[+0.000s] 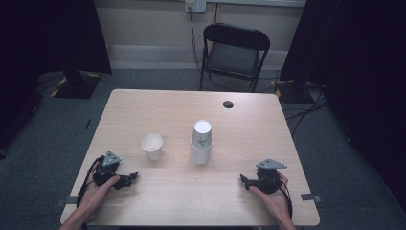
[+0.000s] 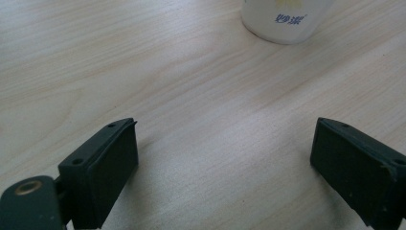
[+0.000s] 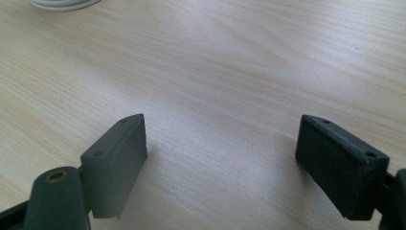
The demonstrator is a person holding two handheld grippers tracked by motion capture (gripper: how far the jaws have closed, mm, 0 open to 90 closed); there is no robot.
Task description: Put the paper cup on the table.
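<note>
Left gripper (image 1: 128,178): jaws spread wide, nothing between, low over wooden table (image 1: 158,108). Single paper cup (image 1: 152,146) upright, just beyond its fingertips, apart. Right gripper (image 1: 245,180): jaws spread, nothing between, low over table. Stack of paper cups (image 1: 201,142) beyond its fingertips, well apart, between both grippers.

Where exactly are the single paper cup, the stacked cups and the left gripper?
single paper cup (image 1: 152,147), high view, on its white side wall.
stacked cups (image 1: 201,143), high view, on the stack's middle.
left gripper (image 1: 133,176), high view, between its jaw tips.
</note>
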